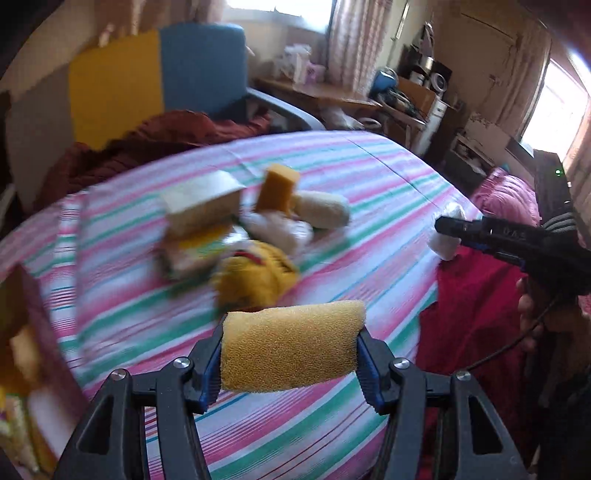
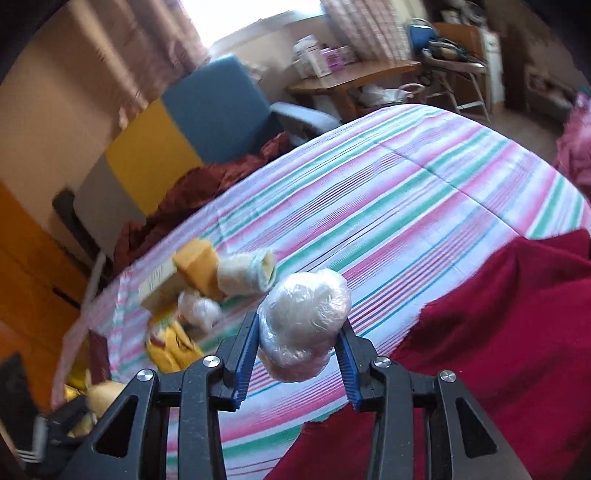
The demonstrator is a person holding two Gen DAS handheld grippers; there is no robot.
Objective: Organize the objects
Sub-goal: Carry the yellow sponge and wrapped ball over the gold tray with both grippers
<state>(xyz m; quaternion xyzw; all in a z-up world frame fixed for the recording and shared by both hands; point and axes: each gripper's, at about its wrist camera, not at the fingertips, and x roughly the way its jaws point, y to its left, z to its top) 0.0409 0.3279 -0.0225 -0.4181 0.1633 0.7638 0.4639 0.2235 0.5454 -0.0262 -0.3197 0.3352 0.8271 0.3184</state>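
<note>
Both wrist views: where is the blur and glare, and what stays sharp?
Left wrist view: the pile on the bed is motion-smeared, the yellow sponge in the tongs is sharp, the right window is blown out. Right wrist view: background blurred, wrapped bundle fairly sharp, window overexposed.

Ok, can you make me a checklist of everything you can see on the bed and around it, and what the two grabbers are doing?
Surface: striped bedsheet, with a red blanket over its near corner.
Job's things: yellow sponge and plastic-wrapped white ball, both held off the bed.
Clutter: blurred pile of a cardboard box, an orange sponge block, a pale roll, a wrapped white bundle and a yellow soft toy.
Grippers: left gripper jaws clamp the yellow sponge; right gripper jaws clamp the wrapped ball.
Cables: thin black cable below the right hand.
Surroundings: blue chair, wooden desk, bright windows.
</note>
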